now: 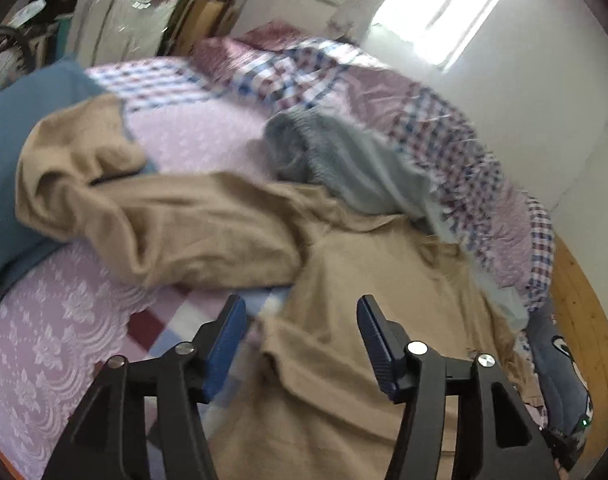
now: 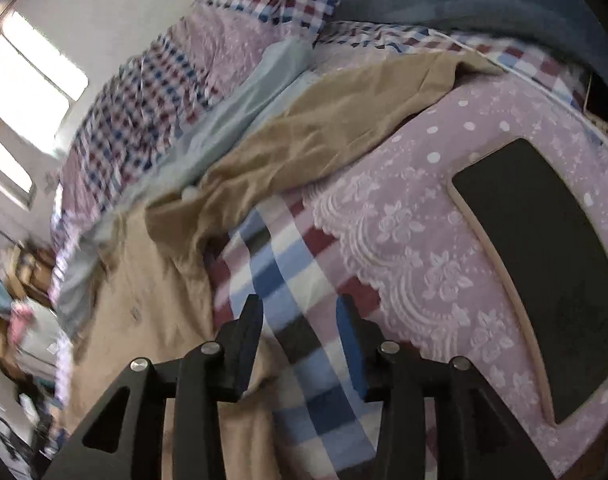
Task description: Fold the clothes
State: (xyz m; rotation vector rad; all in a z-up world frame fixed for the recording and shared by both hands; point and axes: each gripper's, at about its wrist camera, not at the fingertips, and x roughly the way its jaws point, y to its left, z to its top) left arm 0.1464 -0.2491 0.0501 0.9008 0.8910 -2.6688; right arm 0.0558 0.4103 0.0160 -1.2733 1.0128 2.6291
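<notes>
A tan garment [image 1: 208, 220] lies crumpled across the bed, one part spread toward me and one bunched to the left. It also shows in the right wrist view [image 2: 327, 128]. A grey knitted garment [image 1: 343, 160] lies behind it. My left gripper [image 1: 302, 312] is open just above the tan garment's near edge, holding nothing. My right gripper [image 2: 300, 312] is open over the checked sheet [image 2: 304, 320], to the right of the tan garment, holding nothing.
The bed has a pink lace cover [image 1: 44, 340] and a checked quilt [image 1: 443, 120] heaped at the far side. A blue pillow [image 1: 8, 140] lies at left. A dark flat board [image 2: 543, 260] lies on the lace cover. Cluttered furniture [image 1: 116, 16] stands behind the bed.
</notes>
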